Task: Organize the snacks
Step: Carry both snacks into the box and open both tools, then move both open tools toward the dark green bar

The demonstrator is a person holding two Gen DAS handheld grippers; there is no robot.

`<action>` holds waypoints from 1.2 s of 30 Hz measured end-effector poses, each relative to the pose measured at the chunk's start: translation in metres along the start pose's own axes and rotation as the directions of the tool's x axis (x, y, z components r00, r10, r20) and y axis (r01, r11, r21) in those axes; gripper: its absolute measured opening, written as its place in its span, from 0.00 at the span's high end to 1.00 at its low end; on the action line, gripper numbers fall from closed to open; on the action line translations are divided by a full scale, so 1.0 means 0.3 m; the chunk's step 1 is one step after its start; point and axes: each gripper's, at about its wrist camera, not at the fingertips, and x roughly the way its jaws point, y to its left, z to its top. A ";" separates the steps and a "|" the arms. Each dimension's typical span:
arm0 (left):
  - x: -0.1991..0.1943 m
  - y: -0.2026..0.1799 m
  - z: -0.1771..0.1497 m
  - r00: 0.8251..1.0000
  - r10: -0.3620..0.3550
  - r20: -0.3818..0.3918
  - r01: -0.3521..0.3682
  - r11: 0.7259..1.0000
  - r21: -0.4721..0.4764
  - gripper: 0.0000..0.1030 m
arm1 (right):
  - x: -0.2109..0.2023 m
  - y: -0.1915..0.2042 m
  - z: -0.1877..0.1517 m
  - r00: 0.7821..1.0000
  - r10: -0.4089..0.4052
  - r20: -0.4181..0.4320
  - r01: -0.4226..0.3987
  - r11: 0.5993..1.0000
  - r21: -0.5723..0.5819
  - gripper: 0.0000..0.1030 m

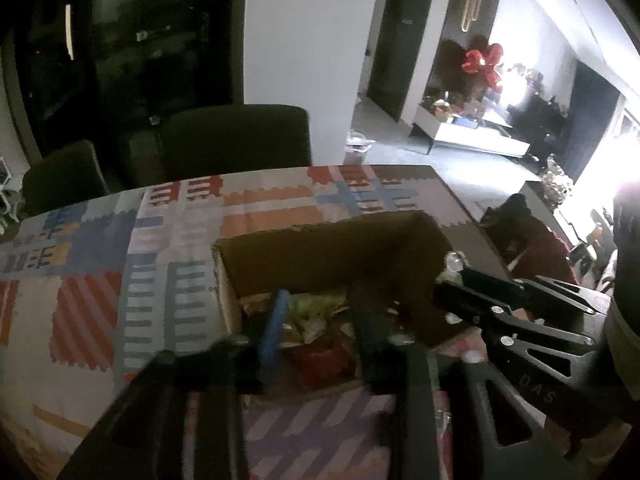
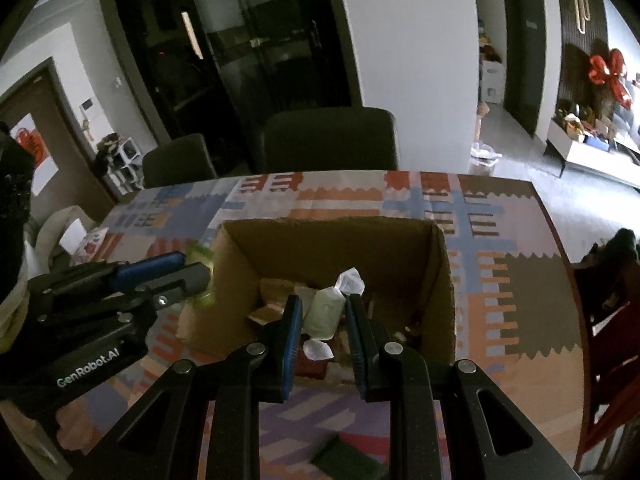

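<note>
An open cardboard box [image 1: 320,252] [image 2: 332,248] stands on the patterned tablecloth [image 2: 500,280] and holds several wrapped snacks. In the right wrist view my right gripper [image 2: 323,300] is over the box, shut on a pale green candy [image 2: 325,314] with white twisted ends. My left gripper [image 1: 320,300] hangs over the near left part of the box, its jaws apart. Something green and blurred [image 1: 316,308] shows between them. From the right wrist view the left gripper [image 2: 196,268] sits at the box's left wall with a green blur at its tips. The right gripper [image 1: 448,280] reaches in from the right.
Two dark chairs [image 1: 236,136] [image 2: 328,140] stand at the table's far side. A red chair [image 2: 608,320] is at the table's right edge. A dark green flat object [image 2: 344,456] lies on the cloth in front of the box.
</note>
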 end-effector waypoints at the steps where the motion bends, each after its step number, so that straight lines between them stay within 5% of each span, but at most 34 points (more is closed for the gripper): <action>1: -0.003 0.004 -0.001 1.000 0.016 0.008 -0.015 1.000 -0.008 0.50 | 0.004 -0.004 0.000 1.000 -0.007 -0.003 0.007 1.000 0.006 0.64; 3: -0.008 0.013 -0.003 0.999 0.041 0.015 -0.041 0.999 -0.011 0.45 | 0.004 -0.014 -0.003 1.000 -0.029 0.004 0.029 0.999 0.019 0.51; 23: -0.106 -0.153 -0.151 0.999 -0.037 0.030 0.034 0.993 0.109 0.41 | -0.161 -0.075 -0.170 0.998 -0.055 0.028 0.054 0.998 0.020 0.51; 36: -0.020 -0.252 -0.324 0.992 -0.109 -0.065 0.120 0.971 0.205 0.41 | -0.174 -0.145 -0.357 0.993 -0.117 -0.030 0.119 0.992 0.047 0.51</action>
